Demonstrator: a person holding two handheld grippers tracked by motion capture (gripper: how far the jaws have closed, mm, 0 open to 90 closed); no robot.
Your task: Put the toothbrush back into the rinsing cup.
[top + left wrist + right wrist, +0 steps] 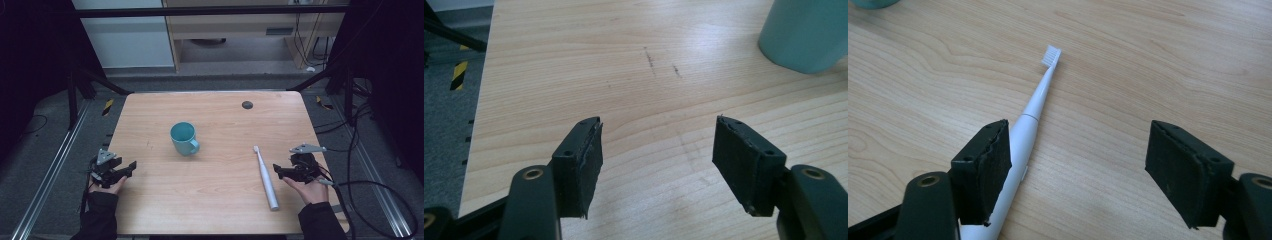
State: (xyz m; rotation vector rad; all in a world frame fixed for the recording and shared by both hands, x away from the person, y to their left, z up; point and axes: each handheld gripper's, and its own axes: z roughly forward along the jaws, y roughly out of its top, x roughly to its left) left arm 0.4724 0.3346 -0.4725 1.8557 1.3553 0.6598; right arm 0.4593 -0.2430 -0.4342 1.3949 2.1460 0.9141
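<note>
Two hand-held grippers rest at the near corners of a light wooden table [210, 200], one in each of a person's hands. The left gripper [131, 166] has its jaws spread wide with bare wood between them. Ahead of it and to its right stands a teal mug [183, 138], upright, its handle turned toward the person's right; its rounded wall [806, 32] shows at the upper right of the left gripper view. The right gripper [276, 171] also has its jaws spread and grips nothing. A white electric toothbrush [265, 177] lies flat just beside its tips. In the right gripper view the brush [1030, 125] runs past the left jaw, slim neck and small white bristle head pointing away, thicker handle nearest.
</note>
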